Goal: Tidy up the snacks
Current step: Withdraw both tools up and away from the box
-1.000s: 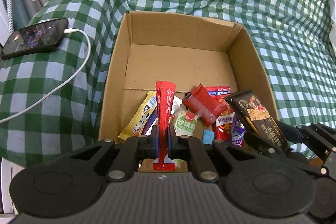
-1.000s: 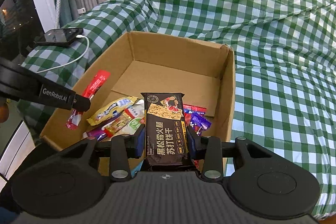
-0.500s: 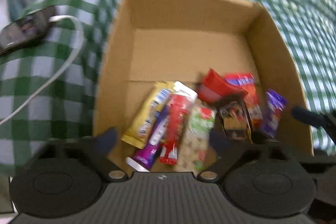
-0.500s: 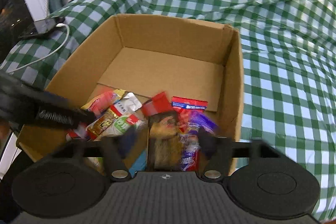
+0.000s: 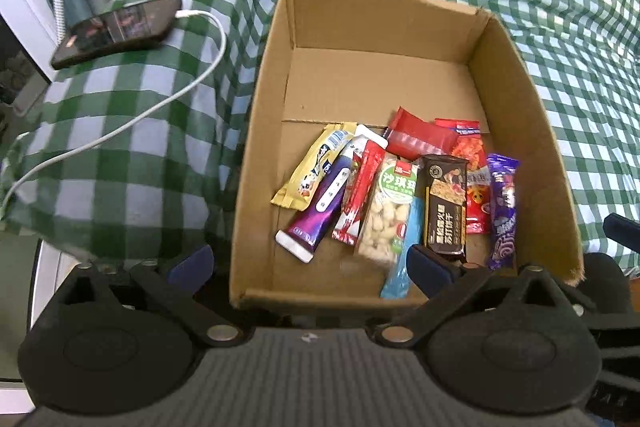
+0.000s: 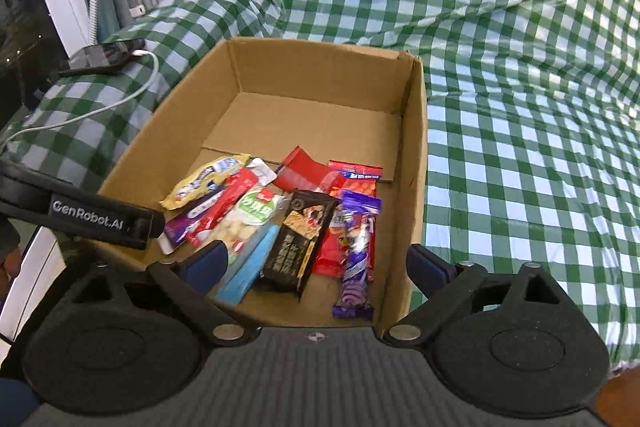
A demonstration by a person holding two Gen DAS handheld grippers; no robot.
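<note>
We are looking at the snacks (image 5: pixel 400 187) lying heaped at the near end of the cardboard box (image 5: pixel 256 147), dropped where we are reaching. Our left gripper (image 5: pixel 310 261) and right gripper (image 6: pixel 318 261) are both opening wide, holding nothing. Lower packets are lying half buried, their labels unreadable.

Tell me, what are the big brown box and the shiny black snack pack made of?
The box looks like plain matte brown cardboard, with folded flaps and a raw cut rim. The black snack pack seems to be glossy plastic film, perhaps foil-lined: it catches the light and has crimped ends.
</note>
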